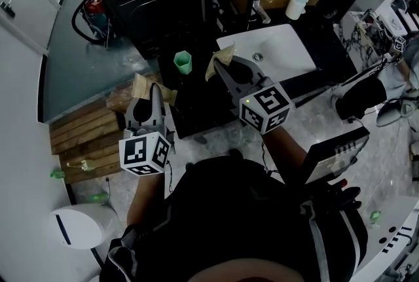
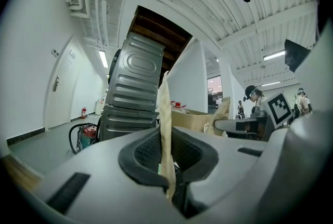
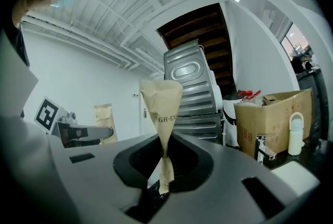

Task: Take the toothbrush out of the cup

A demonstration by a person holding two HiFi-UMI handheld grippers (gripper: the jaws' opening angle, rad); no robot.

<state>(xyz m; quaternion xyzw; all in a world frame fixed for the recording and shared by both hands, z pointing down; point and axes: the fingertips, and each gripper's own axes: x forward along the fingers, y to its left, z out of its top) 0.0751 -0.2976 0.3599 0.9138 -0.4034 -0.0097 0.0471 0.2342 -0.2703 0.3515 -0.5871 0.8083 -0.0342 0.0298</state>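
While both hands are holding level over the near edge of the counter [image 1: 196,107], neither claw is touching the cup.

On the left, the left claw [image 1: 154,92] is clenching a tan paper slip [image 2: 164,129]. It's pinching the slip edge-on right at the tips, and most of it is sticking up past them. The sheet is thin, so the jaws are sitting almost together.

Moving right, the green cup [image 1: 183,63] is standing upright on the dark counter, beyond and between the two claws.

As for the toothbrush, I'm not seeing one in any view. No handle is poking above the rim, and the cup's inside is too small to read from above. So it's either sitting low in the cup or already out and lying somewhere out of sight. I can't settle which.

Further right, the right claw [image 1: 226,59] is likewise grasping a tan paper piece [image 3: 162,101] with print on it. The pads are squeezing the paper's waist and its top is flaring out above. This claw is hovering nearer the cup, just right of it, between the cup and the white sink [image 1: 281,55].

My read is that both claws are occupied by paper, so neither is free for a brush as they're standing. Flanking the cup is keeping it open to the head view, and the claws are sitting clear so nothing is nudging it over.
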